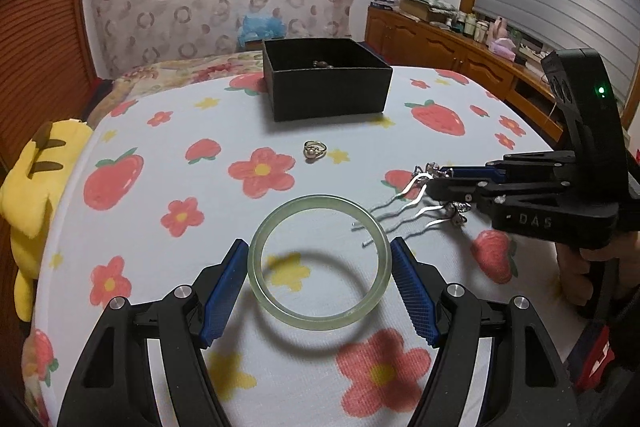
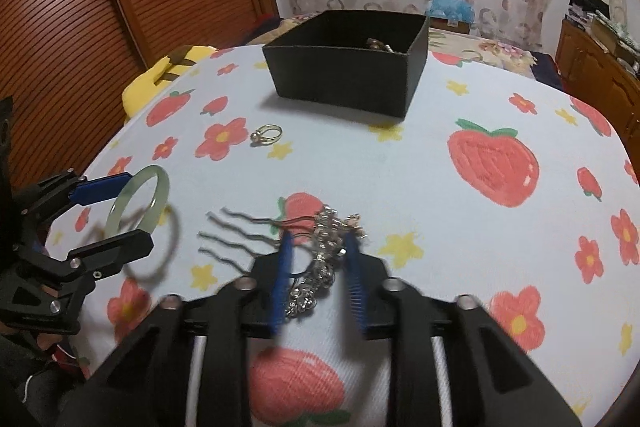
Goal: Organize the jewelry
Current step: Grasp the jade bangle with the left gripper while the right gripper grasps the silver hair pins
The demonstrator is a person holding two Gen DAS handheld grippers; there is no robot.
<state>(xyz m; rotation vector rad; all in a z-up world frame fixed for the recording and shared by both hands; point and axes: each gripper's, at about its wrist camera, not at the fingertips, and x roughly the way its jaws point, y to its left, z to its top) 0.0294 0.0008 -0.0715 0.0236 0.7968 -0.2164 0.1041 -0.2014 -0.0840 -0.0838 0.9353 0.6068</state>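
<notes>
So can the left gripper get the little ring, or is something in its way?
Probably not yet. The left gripper already holds the green bangle lifted off the cloth, so it is full. The way itself looks free: only bare tablecloth lies between it and the ring.

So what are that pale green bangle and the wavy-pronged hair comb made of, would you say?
The bangle looks like jade or glass: pale green, translucent, with a smooth glossy polish; which of the two, I can't tell. The hair comb looks like silvery metal: thin wavy prongs that catch the light, and a sparkly top, perhaps rhinestones.
</notes>
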